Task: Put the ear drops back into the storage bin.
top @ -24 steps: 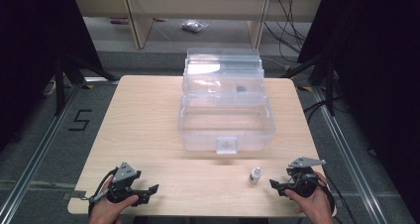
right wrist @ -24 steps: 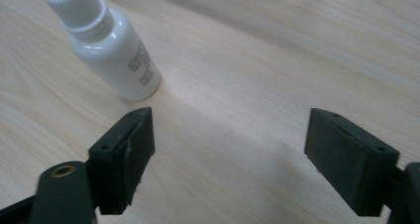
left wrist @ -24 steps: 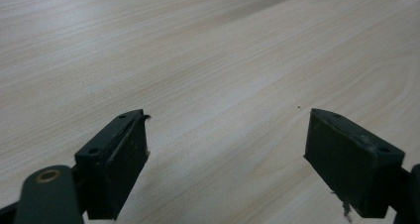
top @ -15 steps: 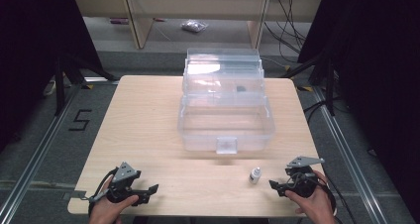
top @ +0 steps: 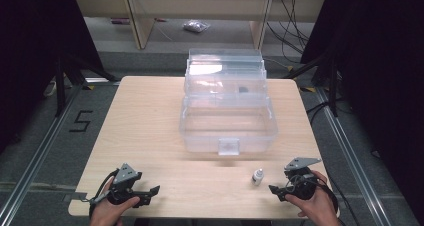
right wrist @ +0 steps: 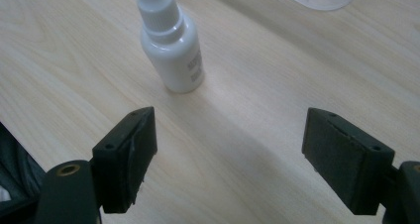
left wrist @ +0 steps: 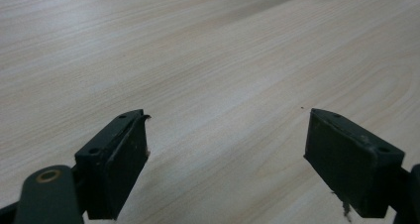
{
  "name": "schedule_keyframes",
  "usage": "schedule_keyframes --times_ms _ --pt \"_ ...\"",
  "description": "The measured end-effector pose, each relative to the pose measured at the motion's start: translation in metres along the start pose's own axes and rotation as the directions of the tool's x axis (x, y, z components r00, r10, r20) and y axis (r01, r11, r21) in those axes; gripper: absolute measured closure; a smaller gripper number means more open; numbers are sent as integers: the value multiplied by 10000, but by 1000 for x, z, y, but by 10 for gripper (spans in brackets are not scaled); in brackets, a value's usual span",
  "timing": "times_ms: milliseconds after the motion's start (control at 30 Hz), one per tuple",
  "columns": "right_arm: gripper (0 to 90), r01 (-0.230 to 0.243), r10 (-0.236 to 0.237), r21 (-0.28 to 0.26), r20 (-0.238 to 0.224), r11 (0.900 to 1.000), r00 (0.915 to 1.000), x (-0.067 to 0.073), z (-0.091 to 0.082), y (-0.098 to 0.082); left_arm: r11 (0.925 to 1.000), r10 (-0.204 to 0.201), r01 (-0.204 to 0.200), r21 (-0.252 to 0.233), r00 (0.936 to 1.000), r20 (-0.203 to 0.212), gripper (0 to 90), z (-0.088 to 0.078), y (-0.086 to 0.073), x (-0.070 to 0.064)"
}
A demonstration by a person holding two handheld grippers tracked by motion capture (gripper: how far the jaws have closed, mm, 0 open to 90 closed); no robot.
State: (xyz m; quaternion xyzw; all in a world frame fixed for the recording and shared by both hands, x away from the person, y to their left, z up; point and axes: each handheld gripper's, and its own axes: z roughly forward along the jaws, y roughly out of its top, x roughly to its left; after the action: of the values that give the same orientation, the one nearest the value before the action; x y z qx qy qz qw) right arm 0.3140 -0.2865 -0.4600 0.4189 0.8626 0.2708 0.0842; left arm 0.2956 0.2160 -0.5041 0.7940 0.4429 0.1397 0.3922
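Dropper bottle [right wrist: 172, 45] stands upright on the table [top: 150, 121], light, smooth and easily tipped. Best gripped around its body. Right tool [right wrist: 247, 154] and left tool [left wrist: 228, 159] gape, holding nothing.

Standing open toward the far half of the light wooden bench [top: 145, 116]: a clear plastic tiered box [top: 227, 121], trays stepping up toward the back, a small dark item [top: 243, 90] lying in one upper tray, a latch tab [top: 228, 146] hanging at the front wall. Lying on the grey floor beyond the bench, between pale shelf uprights [top: 134, 16]: a small clear bag [top: 196, 26], with dark cables [top: 295, 21] trailing at the right. Showing on the floor at the left of the bench: a black "5" marking [top: 81, 121], beside a metal rail [top: 37, 153].
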Motion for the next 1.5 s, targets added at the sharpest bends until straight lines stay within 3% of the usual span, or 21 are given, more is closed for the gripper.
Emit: schedule_keyframes --times_ms 133,300,433,500,533,567,600,700,767,900,933,1100,1133,1233,1267,1333,1433,1500 --pt "227 300 -300 85 50 9995 9995 4 1 3 10000 -16 16 -42 10000 -37 161 0 0 0" --pt "228 256 -256 140 3 9996 9997 9 0 8 10000 -73 73 -34 9999 70 161 0 0 0" --pt "233 1000 -999 280 -35 9946 9950 11 1 14 9999 -99 99 -118 10000 1 161 1 0 0" --pt "233 849 -844 282 -196 9960 9962 12 2 16 9999 -114 114 -125 9999 51 161 0 0 0" --pt "235 1055 -1046 303 -301 9940 9941 12 3 17 9999 -93 94 -51 9999 71 161 0 0 0" --pt "236 1115 -1106 339 -281 9932 9935 12 3 19 9999 -105 105 -120 9999 5 161 1 -1 0" --pt "236 1032 -1038 432 137 9937 9945 16 3 21 9999 -57 57 -110 10000 36 161 1 0 0" --pt "240 1058 -1068 554 143 9928 9942 19 6 24 10000 42 -42 35 9999 94 161 0 0 1" --pt "250 1282 -1292 703 95 9893 9916 22 8 29 9996 -230 231 -190 9997 61 161 2 0 -1" --pt "259 1563 -1566 878 -27 9838 9877 25 11 36 10000 -31 31 36 10000 82 161 0 0 0" --pt "265 1819 -1819 1023 -92 9780 9833 25 14 40 9995 -218 218 -217 9998 34 161 2 0 -1" --pt "297 1717 -1729 1367 -37 9756 9849 29 19 47 10000 -4 3 54 10000 45 161 0 0 1" --pt "300 1987 -1997 1476 -82 9689 9798 28 22 51 9996 -202 202 -196 9998 34 161 1 0 -1" --pt "317 2245 -2264 1590 -65 9614 9740 27 25 54 10000 -73 73 26 9999 88 161 0 0 0" --pt "326 2168 -2193 1713 -45 9611 9757 29 26 55 9996 -194 195 -196 9998 30 161 2 0 -1" --pt "339 2444 -2464 1756 -108 9536 9691 27 27 58 10000 -79 79 -43 9999 75 161 1 0 0" --pt "349 2413 -2434 1961 -137 9504 9698 28 29 61 9999 -89 89 -49 9999 80 161 1 0 0" --pt "372 2645 -2662 1987 -186 9437 9637 26 31 64 9999 -76 77 -98 10000 37 161 1 0 0"
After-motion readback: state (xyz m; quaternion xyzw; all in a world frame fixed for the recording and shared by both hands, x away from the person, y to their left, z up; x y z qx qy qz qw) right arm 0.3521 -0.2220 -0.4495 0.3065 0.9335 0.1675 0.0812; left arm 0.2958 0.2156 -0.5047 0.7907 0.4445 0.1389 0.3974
